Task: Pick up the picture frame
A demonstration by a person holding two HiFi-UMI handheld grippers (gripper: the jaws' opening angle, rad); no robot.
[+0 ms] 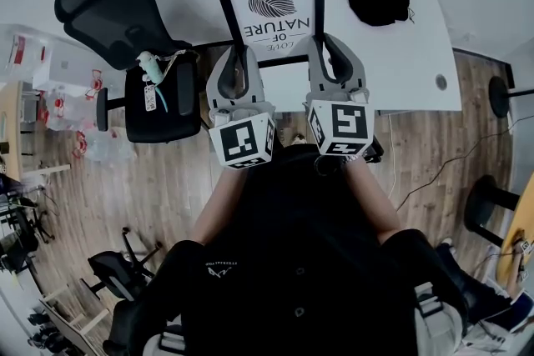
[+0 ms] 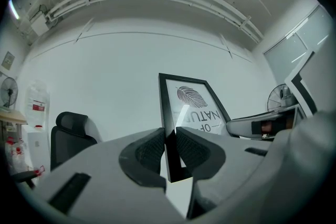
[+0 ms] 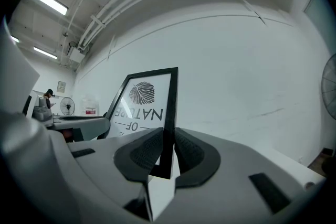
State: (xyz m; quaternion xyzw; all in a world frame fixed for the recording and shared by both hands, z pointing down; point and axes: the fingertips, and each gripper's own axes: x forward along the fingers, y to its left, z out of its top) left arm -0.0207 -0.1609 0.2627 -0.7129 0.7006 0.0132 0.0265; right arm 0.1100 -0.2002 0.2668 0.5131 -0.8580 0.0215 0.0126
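Two side edges of picture frame (image 1: pixel 271 8) pinched by left tool (image 2: pixel 169 149), right tool (image 3: pixel 167 152) — black pouch (image 1: pixel 377 2) only in head view

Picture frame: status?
Left gripper and right gripper shut on picture frame side edges. Frame upright over white table. Black object aside, clear.

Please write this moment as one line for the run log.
left gripper: shut on picture frame, left edge | right gripper: shut on its right edge | frame: upright, above white table
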